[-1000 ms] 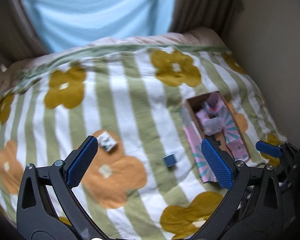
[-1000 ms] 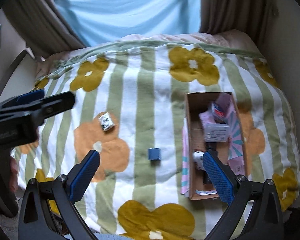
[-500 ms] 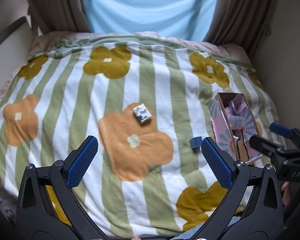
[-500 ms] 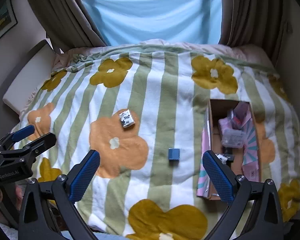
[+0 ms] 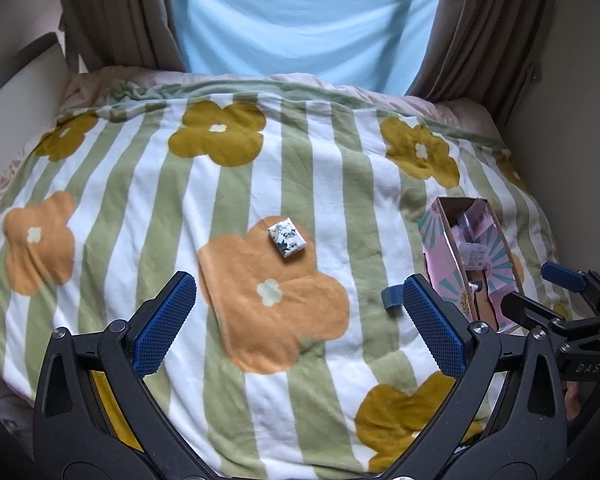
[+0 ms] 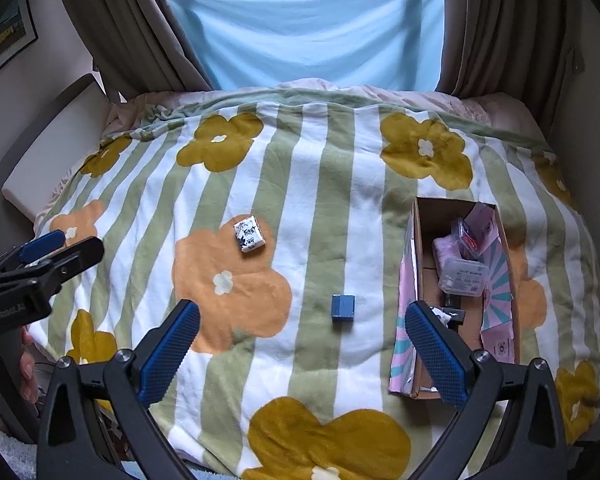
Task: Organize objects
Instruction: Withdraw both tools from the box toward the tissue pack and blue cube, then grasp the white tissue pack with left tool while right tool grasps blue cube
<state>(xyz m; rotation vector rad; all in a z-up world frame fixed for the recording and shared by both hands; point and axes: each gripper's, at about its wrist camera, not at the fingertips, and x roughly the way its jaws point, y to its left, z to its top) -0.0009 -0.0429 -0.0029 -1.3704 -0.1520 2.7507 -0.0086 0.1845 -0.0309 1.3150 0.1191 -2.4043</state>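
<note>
Tools left [image 5: 298, 322] and right [image 6: 302, 342] gape wide, empty, above the blanket [image 6: 324, 184].

Bed [image 6: 320, 184]: packet [image 6: 249, 234], cube [image 6: 343, 307], box [image 6: 418, 264]

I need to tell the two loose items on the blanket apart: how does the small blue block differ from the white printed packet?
The blue block is plain dark blue; the white packet carries dark print. The block lies on a white stripe nearer the cardboard box; the packet lies on an orange flower, farther away. Both lie loose on the blanket, ungripped.
</note>
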